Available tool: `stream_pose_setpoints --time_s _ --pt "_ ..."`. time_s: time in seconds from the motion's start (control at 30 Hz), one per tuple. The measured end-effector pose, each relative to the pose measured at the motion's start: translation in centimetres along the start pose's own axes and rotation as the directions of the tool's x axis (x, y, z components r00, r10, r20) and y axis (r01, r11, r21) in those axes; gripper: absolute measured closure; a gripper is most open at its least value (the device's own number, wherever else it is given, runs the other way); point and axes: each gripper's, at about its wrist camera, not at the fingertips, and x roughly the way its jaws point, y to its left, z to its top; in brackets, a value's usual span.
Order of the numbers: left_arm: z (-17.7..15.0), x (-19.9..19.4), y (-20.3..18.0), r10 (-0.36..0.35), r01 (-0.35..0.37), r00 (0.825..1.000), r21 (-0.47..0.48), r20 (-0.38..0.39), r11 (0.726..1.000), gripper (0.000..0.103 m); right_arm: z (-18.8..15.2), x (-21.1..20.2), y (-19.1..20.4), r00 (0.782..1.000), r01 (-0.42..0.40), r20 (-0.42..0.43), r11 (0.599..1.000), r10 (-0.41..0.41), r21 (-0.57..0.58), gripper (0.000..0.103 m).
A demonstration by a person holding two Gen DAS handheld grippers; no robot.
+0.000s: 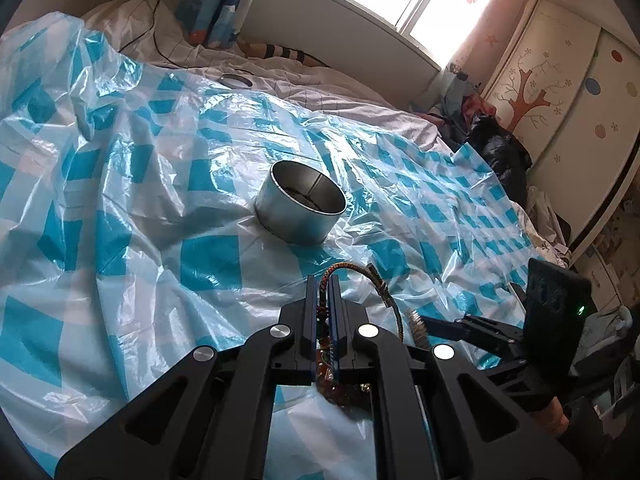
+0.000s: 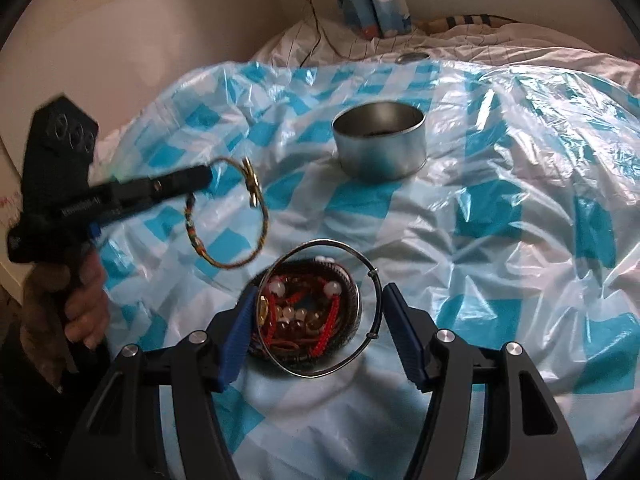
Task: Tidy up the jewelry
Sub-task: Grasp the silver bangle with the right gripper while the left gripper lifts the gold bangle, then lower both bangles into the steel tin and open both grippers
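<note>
2 grippers are in play and we take the metal tin (image 2: 380, 146) as our landmark, sitting upright and open-topped on the blue-and-white checked plastic sheet (image 2: 500, 208) that covers the bed. We see something dark lying in its bottom, too dim to name.

Our left gripper (image 1: 324, 300) has its blue pads pressed nearly together, pinching the braided bracelet (image 2: 228, 216), a multicoloured cord loop with a gold clasp. From the right wrist view, that loop dangles off the gripper tips, lifted clear of the sheet, to the left of the tin and nearer to us than it. In the left wrist view the cord arches out past the fingertips, with the tin straight ahead beyond them.

Our right gripper (image 2: 318, 340) stands spread wide, gripping nothing. Between its fingers, on our side of the tin, lies the pile of jewelry (image 2: 308, 320): red cord, pale beads, dark woven bands, heaped on the sheet. A thin silver bangle (image 2: 374, 300) rings that heap, tilted, its left edge beside the left blue pad; we cannot tell whether they touch.

Beyond the tin, at the sheet's far edge, we spot a flat round lid (image 2: 412, 57) on the white bedding (image 2: 460, 46).
</note>
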Motion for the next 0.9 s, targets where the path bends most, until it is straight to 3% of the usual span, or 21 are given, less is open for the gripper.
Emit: stream_pose_setpoints --time_s 0.1,0.33,0.57,0.7,0.8,0.9 --pt "0.7 0.6 -0.7 -0.002 0.002 1.0 0.021 0.008 1.0 0.099 1.2 -1.1 -0.8 0.999 -0.013 0.045 0.999 0.012 0.036 0.041" --pt "4.9 4.0 -2.4 0.01 -0.012 1.0 0.083 0.03 0.997 0.099 6.4 -2.0 -2.4 0.988 0.055 0.141 0.998 -0.056 0.009 0.041" --pt "10.0 9.3 -1.2 0.06 -0.063 0.997 0.079 0.038 0.995 0.099 9.4 0.6 -4.5 0.987 0.091 0.133 0.996 -0.09 -0.004 0.041" --pt "11.7 12.9 -0.5 0.087 -0.084 0.996 0.086 -0.03 0.993 0.098 10.7 2.2 -4.6 0.987 0.108 0.122 0.993 -0.102 -0.04 0.041" --pt "11.3 14.4 0.4 0.121 -0.114 0.989 0.081 -0.088 0.99 0.089 11.8 3.9 -4.6 0.989 0.117 0.103 0.991 -0.11 -0.065 0.041" --pt "11.6 13.2 1.4 0.13 -0.127 0.989 0.038 -0.075 0.991 0.064 12.9 5.8 -4.1 0.989 0.127 0.084 0.986 -0.118 -0.107 0.041"
